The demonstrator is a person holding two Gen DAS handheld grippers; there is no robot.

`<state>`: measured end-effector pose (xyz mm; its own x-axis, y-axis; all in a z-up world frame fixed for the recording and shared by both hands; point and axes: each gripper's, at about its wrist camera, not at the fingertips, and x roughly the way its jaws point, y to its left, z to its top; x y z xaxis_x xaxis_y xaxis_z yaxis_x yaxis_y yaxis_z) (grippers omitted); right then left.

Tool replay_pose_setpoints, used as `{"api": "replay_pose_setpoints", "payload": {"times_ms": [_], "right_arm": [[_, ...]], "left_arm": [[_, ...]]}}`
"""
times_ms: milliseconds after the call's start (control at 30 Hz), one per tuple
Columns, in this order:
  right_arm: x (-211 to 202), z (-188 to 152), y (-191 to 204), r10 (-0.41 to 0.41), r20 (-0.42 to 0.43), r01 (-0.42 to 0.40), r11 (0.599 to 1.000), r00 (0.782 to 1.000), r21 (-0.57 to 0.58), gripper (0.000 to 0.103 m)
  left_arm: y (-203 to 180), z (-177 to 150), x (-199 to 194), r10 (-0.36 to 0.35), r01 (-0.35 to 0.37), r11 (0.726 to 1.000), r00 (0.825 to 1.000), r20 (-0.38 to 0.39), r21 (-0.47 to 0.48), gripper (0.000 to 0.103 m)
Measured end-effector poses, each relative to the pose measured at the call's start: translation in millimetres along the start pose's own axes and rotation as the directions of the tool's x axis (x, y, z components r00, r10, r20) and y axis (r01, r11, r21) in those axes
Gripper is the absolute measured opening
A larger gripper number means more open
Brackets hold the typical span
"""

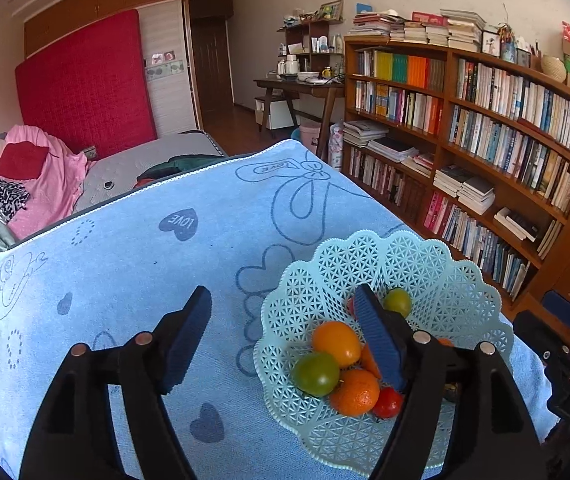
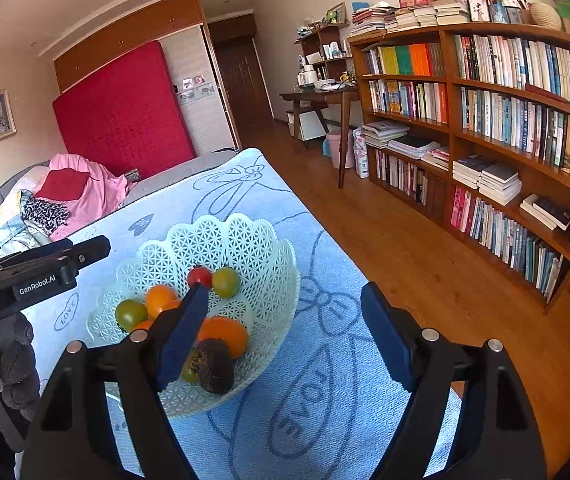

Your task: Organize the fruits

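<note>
A pale green lattice basket [image 1: 437, 268] [image 2: 245, 236] stands on the blue towel [image 1: 133, 264] [image 2: 325, 380]. It holds several small fruits: orange ones [image 1: 337, 342] [image 2: 225, 334], green ones [image 1: 316, 373] [image 2: 130, 313], red ones [image 1: 387, 402] [image 2: 200, 276] and a dark wrinkled fruit [image 2: 214, 365]. My left gripper [image 1: 285, 332] is open and empty, its right finger over the basket. My right gripper [image 2: 285, 336] is open and empty, its left finger over the basket's front. The left gripper's body [image 2: 41, 268] shows at the left of the right wrist view.
A wooden bookcase [image 1: 485, 128] [image 2: 505, 128] full of books lines the right wall. A bed with pink bedding [image 1: 41, 184] [image 2: 85, 188] and a red mattress [image 1: 85, 84] lies behind the towel. A desk [image 2: 325, 100] stands at the back, over wooden floor [image 2: 425, 264].
</note>
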<state>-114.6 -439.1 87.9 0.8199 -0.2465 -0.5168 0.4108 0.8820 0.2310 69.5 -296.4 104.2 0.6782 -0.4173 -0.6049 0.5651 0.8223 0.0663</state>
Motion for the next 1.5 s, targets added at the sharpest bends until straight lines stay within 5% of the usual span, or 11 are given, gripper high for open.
{"api": "replay_pose_setpoints", "payload": {"times_ms": [100,300,700,1500], "right_arm": [[-5.2,0.9,5.6,0.014,0.001,-0.014,1.000,1.000,-0.009,0.089],[-18.1,2.2,24.7,0.058,-0.007,-0.059,0.995,0.998,-0.078,0.097],[-37.5,-0.7,51.4,0.059,0.001,-0.058,0.981,0.998,-0.183,0.099],[-39.4,-6.8,70.8,0.012,-0.038,-0.024,0.935,0.999,-0.355,0.100]], "left_arm": [[-0.4,-5.3,-8.3,0.026,-0.026,1.000,1.000,0.015,0.013,0.088],[-6.4,-14.6,-24.8,0.101,-0.103,0.993,0.993,0.053,0.051,0.094],[-5.6,-24.4,-48.8,0.209,-0.216,0.974,0.972,0.111,0.061,0.097],[-9.0,-43.5,-62.2,0.300,-0.311,0.947,0.945,0.131,0.079,0.098]]}}
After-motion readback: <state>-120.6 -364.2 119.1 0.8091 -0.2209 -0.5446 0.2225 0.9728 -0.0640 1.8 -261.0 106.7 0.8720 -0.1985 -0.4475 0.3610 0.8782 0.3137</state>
